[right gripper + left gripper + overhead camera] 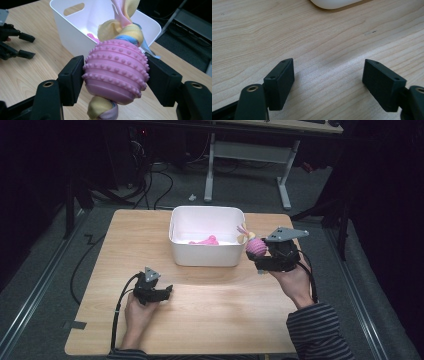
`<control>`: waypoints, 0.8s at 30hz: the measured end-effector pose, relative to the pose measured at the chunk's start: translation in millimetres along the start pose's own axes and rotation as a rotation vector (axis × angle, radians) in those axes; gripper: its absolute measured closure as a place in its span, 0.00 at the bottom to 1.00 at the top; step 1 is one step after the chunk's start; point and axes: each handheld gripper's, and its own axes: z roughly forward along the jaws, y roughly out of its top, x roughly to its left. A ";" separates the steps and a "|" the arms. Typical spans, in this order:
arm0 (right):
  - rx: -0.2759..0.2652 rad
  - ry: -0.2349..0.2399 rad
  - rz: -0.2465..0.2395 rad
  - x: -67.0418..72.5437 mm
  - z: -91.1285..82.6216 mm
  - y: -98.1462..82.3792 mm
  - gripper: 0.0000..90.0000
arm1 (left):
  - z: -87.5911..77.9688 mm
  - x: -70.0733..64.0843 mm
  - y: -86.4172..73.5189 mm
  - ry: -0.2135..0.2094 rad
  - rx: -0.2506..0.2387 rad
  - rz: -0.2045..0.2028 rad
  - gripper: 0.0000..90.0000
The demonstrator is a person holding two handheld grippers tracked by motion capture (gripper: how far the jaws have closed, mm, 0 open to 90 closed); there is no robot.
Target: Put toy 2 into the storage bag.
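Observation:
My right gripper [257,254] [115,75] is shut on a pink studded ball toy [116,70] [256,248] with yellow, pink and blue cloth knotted through it. It holds the toy above the table, just right of the white bin [207,236] [75,37]. A pink toy [205,240] lies inside that bin. My left gripper [167,292] [328,82] rests low on the wooden table [210,305] at front left, jaws open with only bare wood [327,50] between them. That gripper [23,45] also appears at the left edge of the right gripper view.
The bin stands at the table's back middle. Beyond the table's far edge are a white desk frame [247,160] and cables on the grey floor. A person's hands and a striped sleeve [315,332] come in from the front edge.

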 end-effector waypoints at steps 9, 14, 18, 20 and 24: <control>0.018 0.017 -0.012 -3.2 11.6 13.8 0.38 | 0.0 0.0 -0.1 0.000 0.000 0.000 0.29; 0.037 0.018 -0.026 -4.3 19.3 21.4 0.38 | -0.1 0.0 -0.1 -0.001 0.000 0.000 0.29; 0.039 0.020 -0.031 -6.0 24.7 29.3 0.38 | -0.1 0.0 -0.1 -0.001 0.001 0.001 0.29; 0.038 0.027 -0.030 -7.9 28.6 33.7 0.38 | -0.1 0.0 -0.1 -0.001 0.001 0.001 0.29; 0.049 0.029 -0.036 -10.8 35.4 40.4 0.38 | 0.0 0.0 -0.1 -0.001 0.000 0.001 0.29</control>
